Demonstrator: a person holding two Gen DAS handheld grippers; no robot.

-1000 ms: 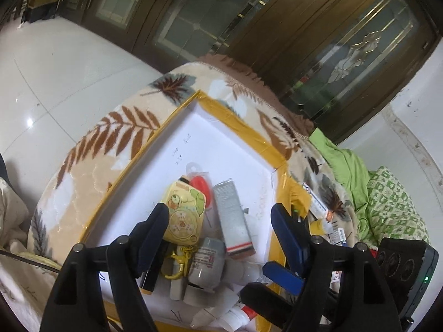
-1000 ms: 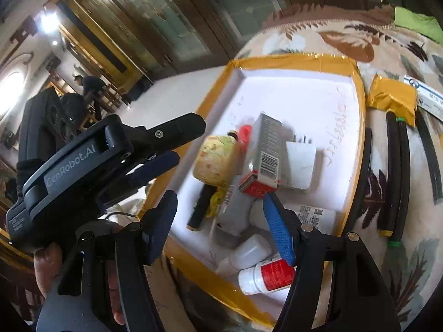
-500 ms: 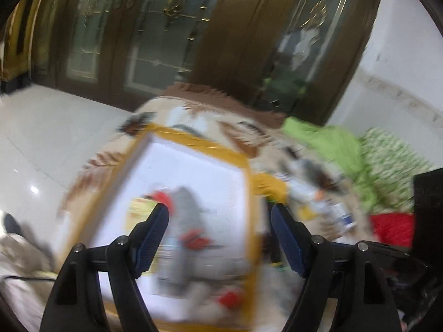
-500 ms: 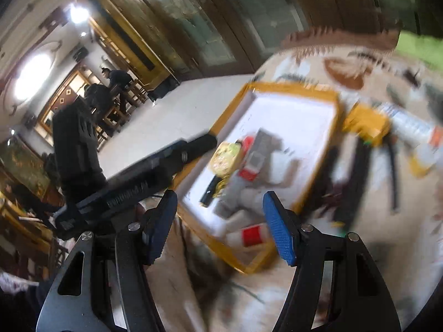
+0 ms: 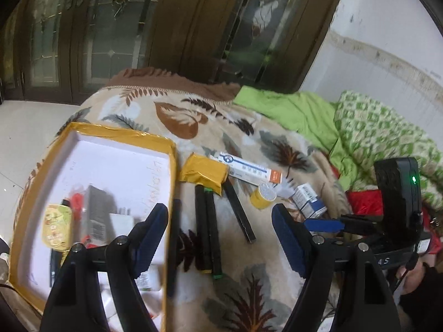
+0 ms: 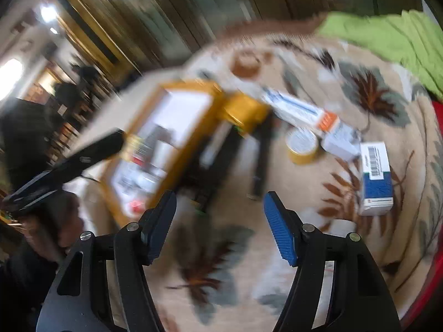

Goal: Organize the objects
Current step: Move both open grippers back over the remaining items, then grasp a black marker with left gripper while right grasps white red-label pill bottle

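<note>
Both claws are spread with nothing between their pads; the left claw (image 5: 220, 238) hangs over the leaf-print blanket (image 5: 249, 290), the right claw (image 6: 218, 227) likewise, its view blurred. Things not yet sorted lie loose on the blanket outside the yellow-rimmed tray (image 5: 171, 171): black sticks (image 5: 207, 229) sit at twelve o'clock from the left claw, their long axes running near straight away from it, so its pads would close across them; the blue-and-white box (image 6: 376, 177) lies at two o'clock from the right claw, long axis also pointing away, with the yellow tape roll (image 6: 301, 146) at one o'clock. By my reading each hand is nearer its own target; the tray lies at ten o'clock from both.
</note>
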